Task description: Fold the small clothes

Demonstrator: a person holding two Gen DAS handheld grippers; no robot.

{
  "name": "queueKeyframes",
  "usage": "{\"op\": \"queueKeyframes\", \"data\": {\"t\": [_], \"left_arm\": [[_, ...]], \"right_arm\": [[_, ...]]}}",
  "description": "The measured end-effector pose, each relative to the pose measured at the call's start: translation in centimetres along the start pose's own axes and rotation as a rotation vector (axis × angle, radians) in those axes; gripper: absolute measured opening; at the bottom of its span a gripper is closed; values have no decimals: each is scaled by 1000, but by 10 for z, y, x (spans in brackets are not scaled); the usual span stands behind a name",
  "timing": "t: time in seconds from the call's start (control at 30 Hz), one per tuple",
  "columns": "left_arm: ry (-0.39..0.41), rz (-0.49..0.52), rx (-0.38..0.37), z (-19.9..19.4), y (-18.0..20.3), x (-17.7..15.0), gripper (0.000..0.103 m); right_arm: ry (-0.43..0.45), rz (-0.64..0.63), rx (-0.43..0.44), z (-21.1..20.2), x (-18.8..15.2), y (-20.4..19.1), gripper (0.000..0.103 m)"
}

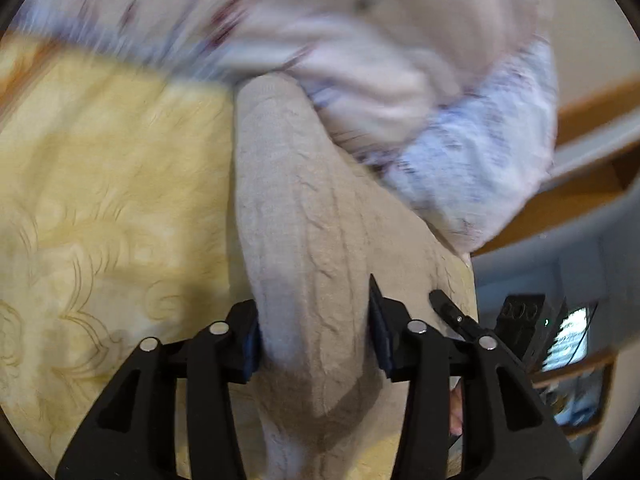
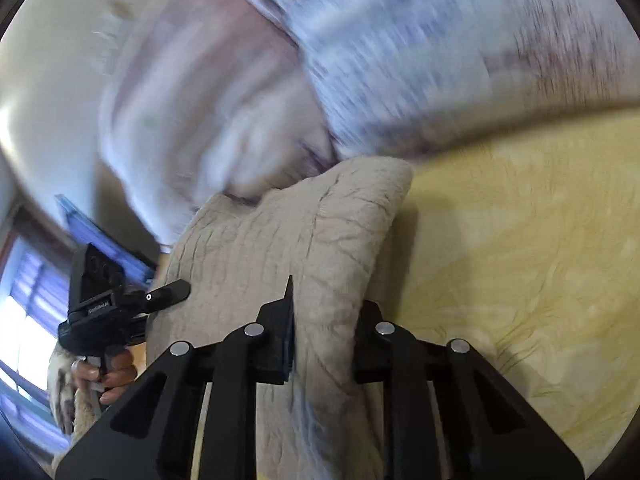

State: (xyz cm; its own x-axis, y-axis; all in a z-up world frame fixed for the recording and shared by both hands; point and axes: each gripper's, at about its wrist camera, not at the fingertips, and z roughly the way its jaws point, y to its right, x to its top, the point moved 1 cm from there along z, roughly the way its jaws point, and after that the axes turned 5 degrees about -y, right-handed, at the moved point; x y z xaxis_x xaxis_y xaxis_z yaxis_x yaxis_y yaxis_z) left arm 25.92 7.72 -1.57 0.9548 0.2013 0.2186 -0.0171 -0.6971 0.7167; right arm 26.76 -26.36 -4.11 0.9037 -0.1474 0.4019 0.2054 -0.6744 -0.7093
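Both my left gripper (image 1: 314, 328) and right gripper (image 2: 322, 340) clench the beige knit (image 1: 304, 216); the far pale heap (image 1: 360, 92) could snag it.

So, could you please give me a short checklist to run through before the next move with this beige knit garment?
1. Left gripper has the beige cable-knit garment between its fingers: ok.
2. Right gripper has the same garment: ok.
3. Firmness of either hold: cannot tell.
4. Garment lifted off the yellow patterned bedspread: cannot tell.
5. Pale lilac printed cloth apart from the garment: not ok, it overlaps the far end.
6. Picture sharpness: not ok, blurred.
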Motion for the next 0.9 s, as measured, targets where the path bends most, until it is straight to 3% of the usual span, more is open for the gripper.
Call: {"op": "queueKeyframes", "data": {"t": [0.03,0.1,0.23,0.37,0.43,0.47,0.53,0.7,0.77,0.8,0.9], "left_arm": [[2,-25,-49,3,-10,-1,50],[8,-19,-60,2,-12,-2,54],[84,62,31,-18,3,-10,55],[194,193,129,-40,28,-26,65],[213,247,172,-42,39,-35,67],[213,261,188,-41,43,-38,69],[212,276,227,-39,46,-44,69],[218,282,311,-36,42,-56,73],[224,279,326,-42,37,-66,75],[232,284,342,-45,36,-71,76],[269,309,399,-52,37,-88,81]], "right_arm": [[0,9,10,0,-1,2,22],[-13,18,21,-6,2,3,26],[25,52,39,-27,7,9,29],[43,81,37,-31,9,16,29],[50,70,37,-29,7,14,24],[65,51,14,-27,8,10,11],[82,36,-75,-24,6,7,11],[54,51,-161,-14,8,12,12],[82,0,-203,-26,5,-2,16],[111,-30,-222,-35,0,-9,23],[157,-106,-184,-56,-15,-27,31]]}}
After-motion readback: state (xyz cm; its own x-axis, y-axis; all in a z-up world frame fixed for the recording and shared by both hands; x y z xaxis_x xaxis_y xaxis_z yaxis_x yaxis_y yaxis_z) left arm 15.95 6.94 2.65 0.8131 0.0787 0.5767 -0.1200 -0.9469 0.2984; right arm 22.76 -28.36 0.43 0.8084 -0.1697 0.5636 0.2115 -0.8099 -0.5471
